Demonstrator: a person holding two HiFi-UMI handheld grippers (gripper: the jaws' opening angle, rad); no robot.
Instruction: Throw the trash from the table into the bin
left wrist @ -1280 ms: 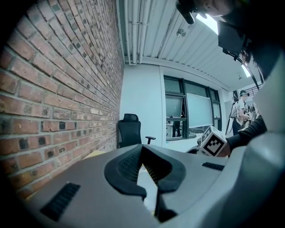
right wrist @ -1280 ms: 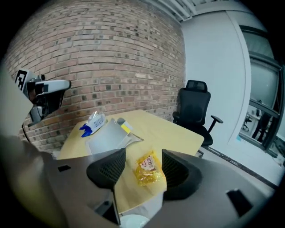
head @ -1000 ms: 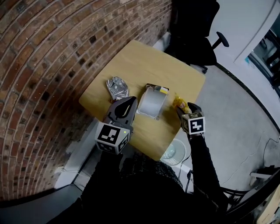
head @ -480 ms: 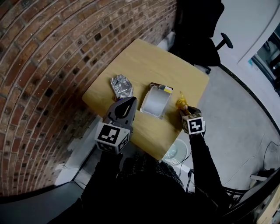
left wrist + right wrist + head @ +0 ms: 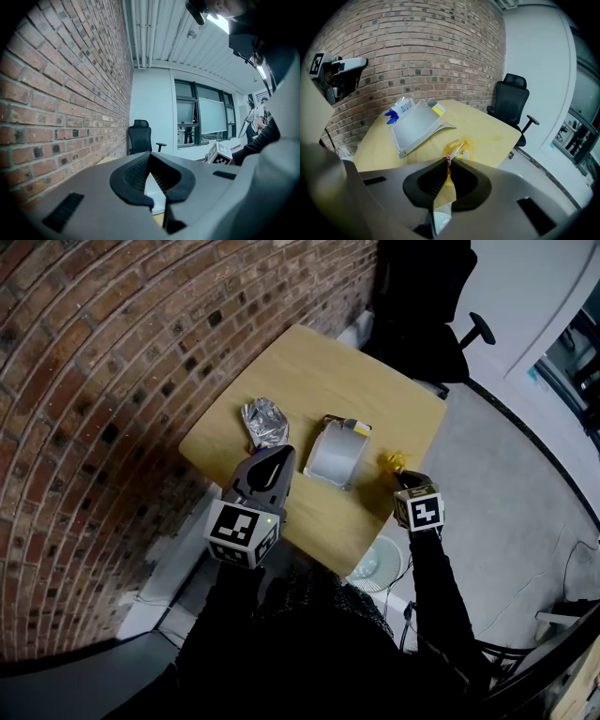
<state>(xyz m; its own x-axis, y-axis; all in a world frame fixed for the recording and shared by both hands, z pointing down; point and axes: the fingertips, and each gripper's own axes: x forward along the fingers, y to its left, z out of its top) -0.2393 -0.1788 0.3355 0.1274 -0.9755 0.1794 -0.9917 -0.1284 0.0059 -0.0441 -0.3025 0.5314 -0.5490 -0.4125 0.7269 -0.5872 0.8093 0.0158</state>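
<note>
Nearest, the right gripper [image 5: 446, 161] has just been closing and now pinches the yellow wrapper [image 5: 457, 151] by a thin flap between its pads. The rest of the wrapper lies on the table [image 5: 328, 371] just beyond the tips, near the table's right edge. The left gripper [image 5: 150, 157] hangs over the near edge with its jaws together and nothing in them. To do this step well, I judge that the pinch should stay firm, since only a narrow strip of crinkly film is caught. The lift should go straight up before any swing, so the wrapper neither slips out nor drags. Just left of the wrapper is the grey tray [image 5: 333, 457], tilted, so the swing is better taken away from it. Past the left gripper lies the crumpled foil [image 5: 264, 421], by the brick wall [image 5: 112, 381]. No view clearly shows the bin, though a white round thing [image 5: 375, 568] on the floor under the near edge may be it. Farthest stands a black chair [image 5: 422, 306].
</note>
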